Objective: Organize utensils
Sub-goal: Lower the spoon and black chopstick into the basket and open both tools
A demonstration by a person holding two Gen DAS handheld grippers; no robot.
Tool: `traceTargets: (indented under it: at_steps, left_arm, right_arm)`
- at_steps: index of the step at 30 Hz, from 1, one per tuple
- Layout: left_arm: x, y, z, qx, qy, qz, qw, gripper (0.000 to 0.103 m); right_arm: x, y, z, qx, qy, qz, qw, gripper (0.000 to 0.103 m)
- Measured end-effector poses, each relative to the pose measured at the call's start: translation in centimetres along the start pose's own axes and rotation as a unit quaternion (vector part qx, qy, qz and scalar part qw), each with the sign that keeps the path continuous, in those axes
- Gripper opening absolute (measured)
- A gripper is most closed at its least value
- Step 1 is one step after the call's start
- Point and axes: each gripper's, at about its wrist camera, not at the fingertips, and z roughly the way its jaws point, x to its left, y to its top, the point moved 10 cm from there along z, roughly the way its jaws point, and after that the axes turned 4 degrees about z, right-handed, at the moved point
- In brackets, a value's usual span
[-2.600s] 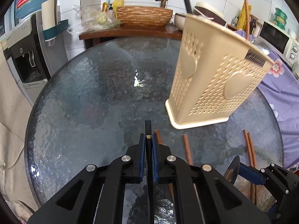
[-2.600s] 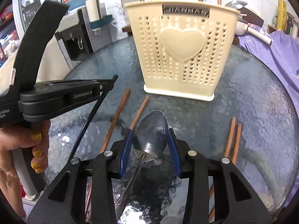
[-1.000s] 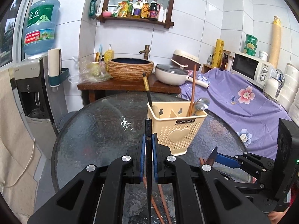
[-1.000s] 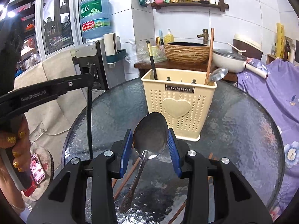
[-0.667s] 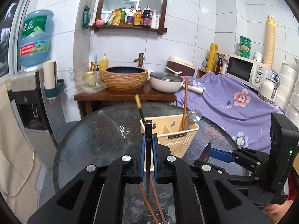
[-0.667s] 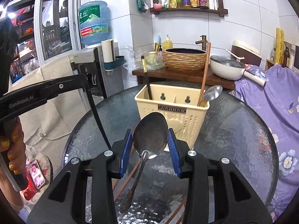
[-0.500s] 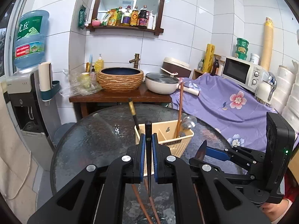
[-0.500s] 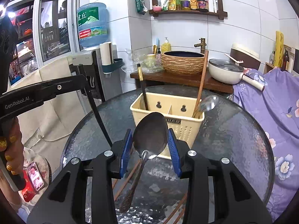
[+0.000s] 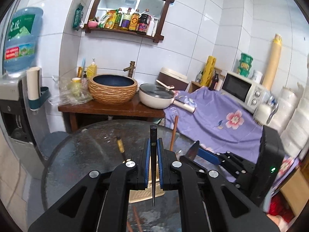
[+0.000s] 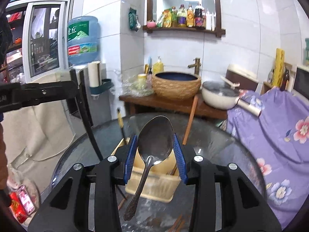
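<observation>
My left gripper (image 9: pixel 153 142) is shut on a thin black chopstick (image 9: pixel 153 174), which hangs point-down above the round glass table (image 9: pixel 87 154). The cream utensil basket (image 9: pixel 142 195) lies mostly hidden behind its fingers. A gold-banded black chopstick (image 9: pixel 120 147) and a brown chopstick (image 9: pixel 173 133) stand in the basket. My right gripper (image 10: pixel 155 142) is shut on the bowl of a metal spoon (image 10: pixel 155 135), handle drooping toward me, just above the basket (image 10: pixel 154 185). The left gripper (image 10: pixel 76 89) shows at the left there. The right gripper (image 9: pixel 195 151) sits close on the right in the left wrist view.
Loose brown chopsticks (image 9: pixel 135 218) lie on the glass near me. Behind the table stands a wooden counter (image 9: pixel 112 110) with a woven basin (image 9: pixel 113 90) and a lidded pan (image 9: pixel 156 96). A water dispenser (image 9: pixel 15 116) is left, a purple-draped surface (image 9: pixel 222 127) with a microwave (image 9: pixel 241 90) right.
Both grippers have risen and come in over the basket, which has dropped low in both views and slid behind the fingers. The chopstick and spoon stay gripped as before.
</observation>
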Motion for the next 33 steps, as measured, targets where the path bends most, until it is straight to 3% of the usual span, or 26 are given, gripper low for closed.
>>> traceTargets:
  at_steps: [5, 9, 14, 20, 33]
  left_arm:
    - [0.1, 3.1, -0.1, -0.007, -0.022, -0.026, 0.9994, 0.007]
    - [0.4, 5.6, -0.5, -0.024, -0.014, -0.031, 0.9991, 0.007]
    - [1.8, 7.7, -0.2, -0.059, 0.042, -0.028, 0.997, 0.007]
    - [2.5, 5.2, 2.7, -0.058, 0.093, -0.01, 0.994, 0.007]
    - [4.1, -3.0, 7.3, 0.017, 0.078, -0.024, 0.9965, 0.007]
  right_arm:
    - [-1.0, 3.2, 1.3, -0.018, -0.027, -0.008, 0.999, 0.038]
    - [-1.9, 5.5, 2.3, -0.034, -0.047, -0.007, 0.998, 0.038]
    - [-2.2, 6.0, 4.3, -0.049, -0.07, -0.024, 0.996, 0.038]
    - [-1.9, 3.2, 6.9, -0.039, -0.086, -0.041, 0.995, 0.038]
    - [-2.5, -3.3, 7.9, 0.005, -0.066, -0.026, 0.997, 0.039]
